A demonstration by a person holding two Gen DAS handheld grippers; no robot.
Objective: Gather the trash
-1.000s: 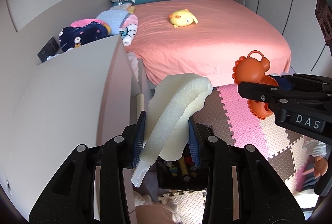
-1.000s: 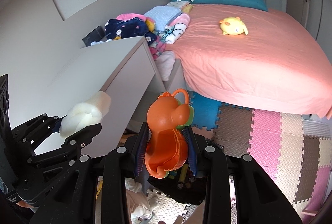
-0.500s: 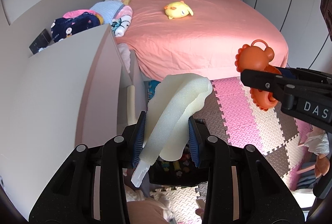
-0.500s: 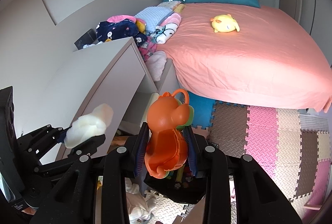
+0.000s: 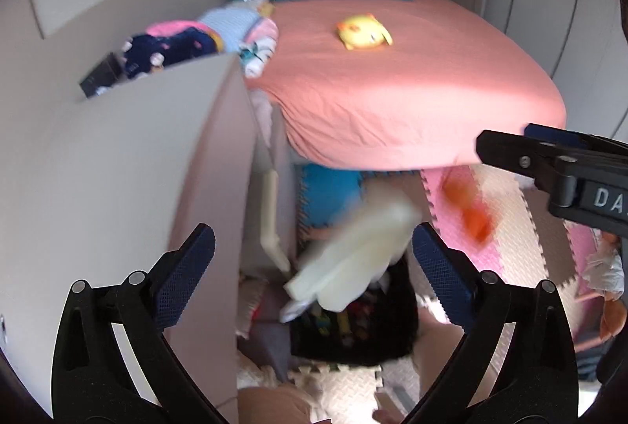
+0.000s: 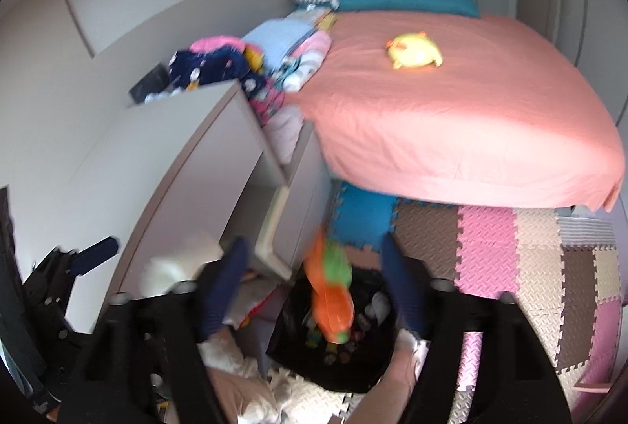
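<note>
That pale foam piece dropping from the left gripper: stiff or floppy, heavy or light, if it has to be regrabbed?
The foam piece shows a spongy, uneven outline, so it would probably squash and bend between the pads. It looks bulky yet airy, so likely light for its size. The left gripper stands wide open around it above the black bin, so it may bounce or drift rather than land squarely.

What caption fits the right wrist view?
Open right gripper above the black bin, orange toy blurred between its fingers.

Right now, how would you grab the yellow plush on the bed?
Probably from above, pinching across the rounded middle of the plush. It lies flat on the bed with open sheet all round, so no side is blocked, and the small bits at its edges look too thin to hold.
</note>
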